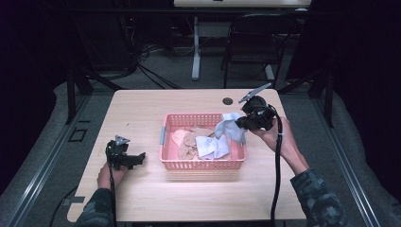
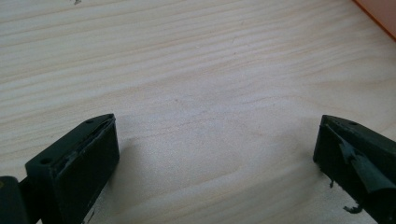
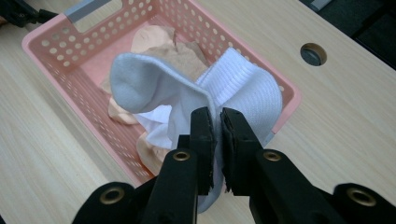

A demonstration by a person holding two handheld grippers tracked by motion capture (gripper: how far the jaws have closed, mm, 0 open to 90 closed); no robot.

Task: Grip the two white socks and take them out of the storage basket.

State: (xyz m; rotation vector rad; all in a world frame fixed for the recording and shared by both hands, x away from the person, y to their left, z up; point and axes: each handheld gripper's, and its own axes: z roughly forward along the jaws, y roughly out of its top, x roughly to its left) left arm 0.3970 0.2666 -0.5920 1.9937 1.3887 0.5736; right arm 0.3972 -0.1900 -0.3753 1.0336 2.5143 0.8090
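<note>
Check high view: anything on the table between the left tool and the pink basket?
Nothing. In the high view, bare wooden table separates the open left tool from the pink basket. The left gripper view shows bare wood between its jaws too.

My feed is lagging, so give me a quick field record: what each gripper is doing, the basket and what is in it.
right gripper: shut on white sock, held above the basket's right end
left gripper: open, nothing between the jaws, low over bare table
basket: pink, perforated, mid-table
basket contents: beige socks, another white sock
</note>
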